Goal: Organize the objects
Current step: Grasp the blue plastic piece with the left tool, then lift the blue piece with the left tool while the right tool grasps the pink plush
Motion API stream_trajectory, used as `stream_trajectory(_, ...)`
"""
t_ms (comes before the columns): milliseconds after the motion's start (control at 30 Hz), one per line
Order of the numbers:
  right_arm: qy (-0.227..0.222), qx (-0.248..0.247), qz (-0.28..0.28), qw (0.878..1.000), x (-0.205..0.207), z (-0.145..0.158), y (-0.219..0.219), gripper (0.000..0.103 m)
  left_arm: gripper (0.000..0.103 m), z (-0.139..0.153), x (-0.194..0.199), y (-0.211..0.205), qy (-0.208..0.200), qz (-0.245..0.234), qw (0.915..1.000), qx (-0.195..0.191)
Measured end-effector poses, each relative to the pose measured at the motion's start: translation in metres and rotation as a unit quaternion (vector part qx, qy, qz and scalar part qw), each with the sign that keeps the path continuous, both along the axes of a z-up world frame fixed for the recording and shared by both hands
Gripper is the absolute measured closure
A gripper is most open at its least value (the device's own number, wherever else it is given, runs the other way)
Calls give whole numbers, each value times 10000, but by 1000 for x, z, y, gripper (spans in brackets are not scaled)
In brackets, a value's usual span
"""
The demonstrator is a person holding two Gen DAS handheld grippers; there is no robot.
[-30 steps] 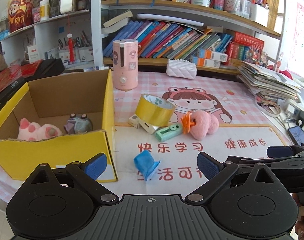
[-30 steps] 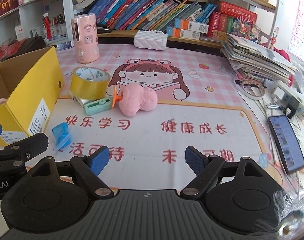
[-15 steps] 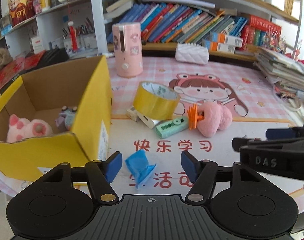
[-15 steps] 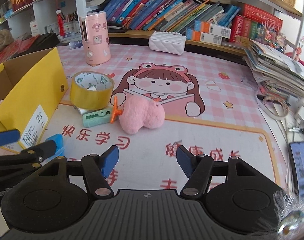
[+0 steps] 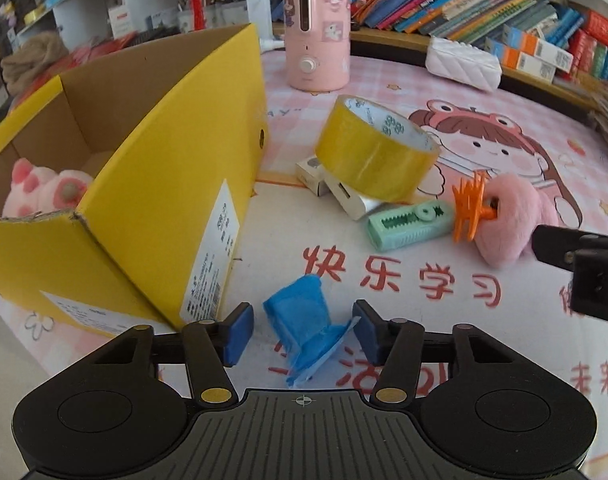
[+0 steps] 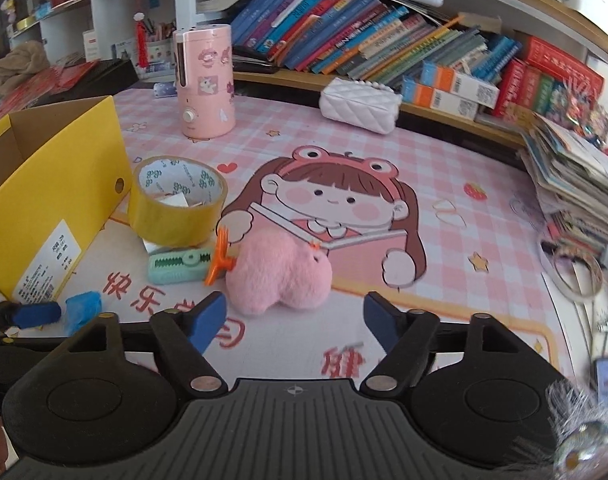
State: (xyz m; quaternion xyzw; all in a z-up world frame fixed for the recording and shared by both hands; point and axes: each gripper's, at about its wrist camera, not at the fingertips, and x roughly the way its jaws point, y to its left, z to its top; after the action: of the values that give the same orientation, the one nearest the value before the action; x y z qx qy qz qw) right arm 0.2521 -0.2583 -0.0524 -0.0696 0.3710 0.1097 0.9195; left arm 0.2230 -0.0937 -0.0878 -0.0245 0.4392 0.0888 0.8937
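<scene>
Left hand-held gripper [image 5: 302, 332] closing, blue wrapper [image 5: 304, 328] between fingers, not yet pinched. I judge it light, crumply; grip middle. Right hand-held gripper [image 6: 295, 320] reopening, empty.

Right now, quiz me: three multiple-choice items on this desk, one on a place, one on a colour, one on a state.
1. Where is the blue crumpled piece?
A. Between the left tongs' pads
B. Inside the yellow box
C. On the bookshelf

2. What colour is the tape roll?
A. Red
B. Yellow
C. Black

3. What do the right tongs hold?
A. The pink plush
B. The tape roll
C. Nothing

Answers: 1 A, it lies on the mat between the closing pads; 2 B, its band is yellow; 3 C, the pads stand apart with only mat between.
</scene>
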Motion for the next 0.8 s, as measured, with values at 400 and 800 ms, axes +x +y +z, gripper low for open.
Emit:
stream_trajectory(400,106,-394,705,9967,51,-24,19,12,72,19,-10,7,-282,-245,9981,-496)
stream_trajectory(800,208,-236,666,9973,54,-29,14,32,73,52,-27,4,-1014,-623,9909,-626)
